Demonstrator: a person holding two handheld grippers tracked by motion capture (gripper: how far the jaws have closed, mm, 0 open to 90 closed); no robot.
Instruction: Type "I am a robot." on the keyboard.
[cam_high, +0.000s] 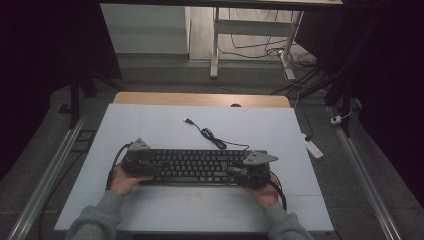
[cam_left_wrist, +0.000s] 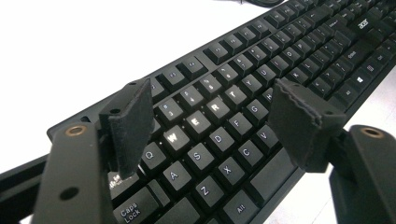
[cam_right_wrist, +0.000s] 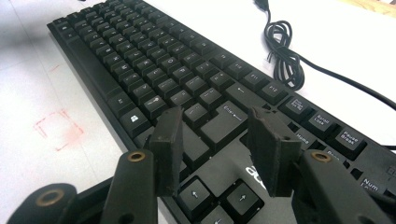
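We read keycaps on the black keyboard (cam_left_wrist: 243, 84): Q, W, E, R, T, A, S, D, Z, X, C, Caps Lock, Alt. Its right end (cam_right_wrist: 261, 121) carried Enter, Home, Scroll Lock, Pause Break, Num, plus an "acer" logo.

This looks like a lab or test room: a white desk (cam_high: 150, 125) on a grey floor, metal rails (cam_high: 50, 170) beside it, loose cables (cam_high: 260, 50) and dark stands (cam_high: 75, 95) all around.

One keyboard (cam_high: 192, 166), two grippers
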